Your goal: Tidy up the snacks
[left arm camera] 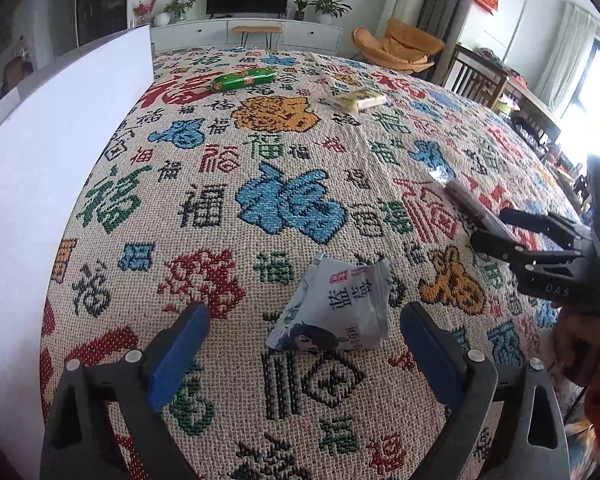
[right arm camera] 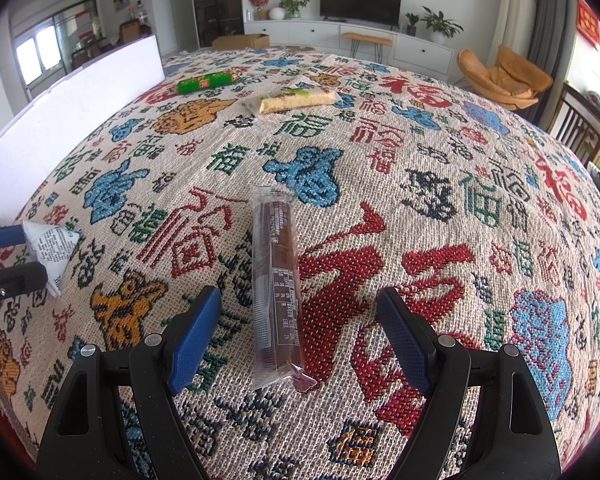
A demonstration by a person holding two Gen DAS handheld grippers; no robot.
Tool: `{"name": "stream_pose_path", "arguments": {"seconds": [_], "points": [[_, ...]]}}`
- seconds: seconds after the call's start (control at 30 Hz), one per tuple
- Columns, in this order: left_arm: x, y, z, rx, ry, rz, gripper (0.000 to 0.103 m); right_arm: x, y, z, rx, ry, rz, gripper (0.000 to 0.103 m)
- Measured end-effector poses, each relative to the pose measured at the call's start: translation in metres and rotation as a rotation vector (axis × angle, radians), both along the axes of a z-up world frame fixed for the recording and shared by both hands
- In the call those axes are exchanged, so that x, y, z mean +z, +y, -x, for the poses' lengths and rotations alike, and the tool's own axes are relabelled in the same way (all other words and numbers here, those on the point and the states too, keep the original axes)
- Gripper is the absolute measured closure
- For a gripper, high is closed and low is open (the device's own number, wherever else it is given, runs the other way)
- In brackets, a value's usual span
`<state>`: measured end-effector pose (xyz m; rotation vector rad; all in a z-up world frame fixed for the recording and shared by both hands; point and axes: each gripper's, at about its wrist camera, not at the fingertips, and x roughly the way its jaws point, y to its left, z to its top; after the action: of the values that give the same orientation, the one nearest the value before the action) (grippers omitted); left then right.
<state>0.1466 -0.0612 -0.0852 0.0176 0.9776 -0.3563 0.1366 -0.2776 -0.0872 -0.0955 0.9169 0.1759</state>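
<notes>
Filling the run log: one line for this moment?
left gripper: open around blueberry packet | right gripper: open around brown stick snack | green sausage, cake bar: untouched

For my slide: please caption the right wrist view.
Open right gripper poised over brown snack stick on patterned cloth.

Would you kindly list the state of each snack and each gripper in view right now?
left gripper: open, astride the pouch, pads clear of it.
right gripper: open, astride the brown stick.
blueberry snack pouch: crumpled, lying on the cloth.
brown snack stick: sealed, lying flat.
green sausage pack: lying flat, untouched.
pale biscuit bar: wrapped, lying flat.
</notes>
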Motion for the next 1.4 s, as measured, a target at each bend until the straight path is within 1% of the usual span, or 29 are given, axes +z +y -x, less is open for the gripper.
{"name": "stream_pose_path", "arguments": {"seconds": [0.07,0.1,0.13,0.17,0.23,0.27,0.33,0.4,0.47,0.6,0.63,0.67,0.7,0.73,0.77,0.9,1.0,1.07,1.13,1.17,1.27,1.3,1.37,1.4], "points": [[-0.001,-0.009,0.004,-0.022,-0.032,-0.066,0.028,0.0,0.0,0.0,0.0,0.0,0.001,0.02],[0.0,-0.011,0.006,-0.029,-0.052,-0.085,0.05,-0.001,0.0,0.0,0.0,0.0,0.002,0.02],[0.002,-0.011,0.007,-0.032,-0.06,-0.084,0.054,-0.001,0.001,0.0,-0.001,-0.001,0.003,0.02],[0.002,-0.007,0.006,-0.028,-0.056,-0.06,0.055,-0.001,0.001,0.0,-0.001,0.0,0.002,0.02],[0.004,0.002,0.005,-0.012,-0.048,-0.01,0.059,-0.003,0.0,-0.002,0.013,0.016,-0.016,0.016],[0.007,0.008,0.006,-0.001,-0.052,0.023,0.059,-0.002,0.002,-0.006,0.03,0.05,-0.008,0.016],[0.015,0.018,0.008,0.024,-0.074,0.078,0.059,0.004,0.004,-0.021,0.056,0.181,0.011,0.017],[0.021,0.024,0.01,0.037,-0.092,0.127,0.059,0.012,0.002,-0.034,0.052,0.261,-0.042,0.017],[0.026,0.027,0.014,0.04,-0.108,0.145,0.059,0.015,0.006,-0.045,0.059,0.326,-0.052,0.019],[0.035,0.032,0.022,0.046,-0.141,0.156,0.059,0.007,0.021,-0.056,0.067,0.348,0.044,0.021],[0.038,0.035,0.025,0.051,-0.146,0.167,0.059,0.002,0.021,-0.056,0.062,0.35,0.058,0.024],[0.04,0.038,0.027,0.057,-0.149,0.183,0.059,0.002,0.022,-0.054,0.054,0.33,0.067,0.033],[0.042,0.042,0.03,0.063,-0.151,0.201,0.059,0.005,0.021,-0.051,0.049,0.305,0.062,0.062],[0.044,0.046,0.033,0.07,-0.154,0.218,0.059,0.008,0.02,-0.051,0.041,0.293,0.057,0.08],[0.047,0.05,0.037,0.075,-0.159,0.236,0.059,0.009,0.019,-0.05,0.029,0.3,0.047,0.084],[0.065,0.065,0.054,0.094,-0.181,0.305,0.059,0.019,0.011,-0.045,-0.012,0.307,-0.039,0.085],[0.086,0.083,0.062,0.126,-0.189,0.365,0.059,0.041,0.017,-0.045,-0.016,0.3,-0.189,0.085],[0.105,0.103,0.063,0.164,-0.207,0.386,0.059,0.067,0.041,-0.048,0.025,0.268,-0.264,0.085],[0.128,0.13,0.064,0.213,-0.238,0.391,0.059,0.096,0.08,-0.052,0.1,0.221,-0.322,0.085],[0.139,0.146,0.064,0.244,-0.256,0.381,0.059,0.112,0.102,-0.054,0.144,0.198,-0.35,0.085],[0.162,0.198,0.061,0.355,-0.302,0.309,0.058,0.153,0.176,-0.058,0.284,0.153,-0.432,0.085],[0.166,0.215,0.06,0.394,-0.304,0.281,0.058,0.163,0.202,-0.059,0.328,0.151,-0.459,0.085],[0.167,0.249,0.057,0.475,-0.295,0.226,0.057,0.172,0.251,-0.06,0.397,0.165,-0.505,0.085],[0.165,0.263,0.057,0.527,-0.291,0.185,0.048,0.173,0.274,-0.058,0.427,0.177,-0.523,0.084]]}}
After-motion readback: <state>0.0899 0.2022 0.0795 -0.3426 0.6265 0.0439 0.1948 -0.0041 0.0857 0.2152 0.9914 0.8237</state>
